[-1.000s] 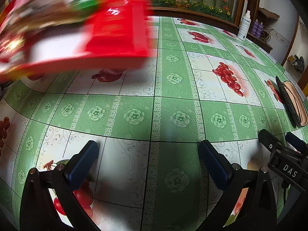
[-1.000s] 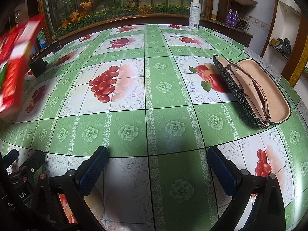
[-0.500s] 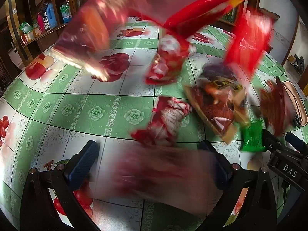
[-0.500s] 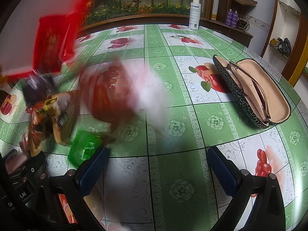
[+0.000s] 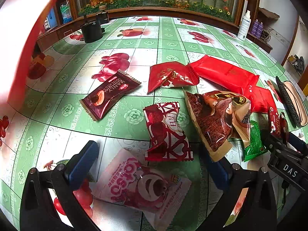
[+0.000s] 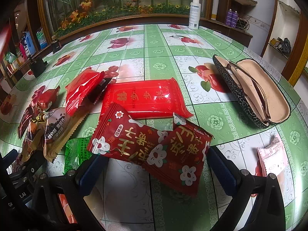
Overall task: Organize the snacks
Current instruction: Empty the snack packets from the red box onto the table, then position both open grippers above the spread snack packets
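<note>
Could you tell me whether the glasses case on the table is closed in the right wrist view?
No, the glasses case lies open on the table, with a pair of glasses resting on its tan lining.

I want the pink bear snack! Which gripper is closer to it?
Left. The pink bear snack lies between the open left gripper's fingers; the open right gripper sits off to its right.

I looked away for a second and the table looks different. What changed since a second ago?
Snack packets were tipped from a red box, fell through the air, and now lie scattered on the table, among them a pink packet and a flat red packet. Neither gripper took anything; both stayed open. The glasses case stayed put.
</note>
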Action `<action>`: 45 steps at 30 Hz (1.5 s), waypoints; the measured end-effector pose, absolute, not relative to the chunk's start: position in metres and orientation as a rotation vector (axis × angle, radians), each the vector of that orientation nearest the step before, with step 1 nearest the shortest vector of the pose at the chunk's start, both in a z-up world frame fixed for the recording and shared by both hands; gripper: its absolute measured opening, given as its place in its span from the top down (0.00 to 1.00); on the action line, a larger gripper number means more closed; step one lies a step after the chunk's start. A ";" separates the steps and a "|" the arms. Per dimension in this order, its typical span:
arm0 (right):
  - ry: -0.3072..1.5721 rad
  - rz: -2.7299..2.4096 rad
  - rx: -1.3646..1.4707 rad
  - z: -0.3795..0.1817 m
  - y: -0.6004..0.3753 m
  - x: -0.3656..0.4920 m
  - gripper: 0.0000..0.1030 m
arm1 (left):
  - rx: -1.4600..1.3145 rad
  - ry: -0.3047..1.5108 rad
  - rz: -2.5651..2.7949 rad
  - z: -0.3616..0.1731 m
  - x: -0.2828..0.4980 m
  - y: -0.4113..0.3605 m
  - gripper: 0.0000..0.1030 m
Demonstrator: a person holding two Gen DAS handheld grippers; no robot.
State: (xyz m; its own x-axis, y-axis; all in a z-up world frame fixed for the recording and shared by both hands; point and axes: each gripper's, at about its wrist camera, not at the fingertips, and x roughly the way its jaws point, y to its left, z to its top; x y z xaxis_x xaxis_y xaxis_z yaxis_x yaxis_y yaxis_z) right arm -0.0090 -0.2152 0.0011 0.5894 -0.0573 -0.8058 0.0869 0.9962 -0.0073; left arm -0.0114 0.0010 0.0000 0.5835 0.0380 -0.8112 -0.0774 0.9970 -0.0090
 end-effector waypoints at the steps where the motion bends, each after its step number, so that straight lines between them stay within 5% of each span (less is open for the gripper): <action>1: 0.937 -0.084 0.034 0.001 -0.216 -0.009 0.00 | -0.045 0.945 0.067 0.000 -0.011 0.001 0.00; 45: 0.946 0.058 -0.032 0.002 -0.216 -0.033 0.00 | -0.045 0.945 0.068 0.000 -0.012 0.001 0.00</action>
State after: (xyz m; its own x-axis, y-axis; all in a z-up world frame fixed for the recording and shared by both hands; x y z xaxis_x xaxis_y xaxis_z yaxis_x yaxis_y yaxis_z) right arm -0.0328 -0.2165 0.0016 0.5839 0.0355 -0.8110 -0.0637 0.9980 -0.0021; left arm -0.0116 0.0007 -0.0002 0.5838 0.0384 -0.8110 -0.0777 0.9969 -0.0088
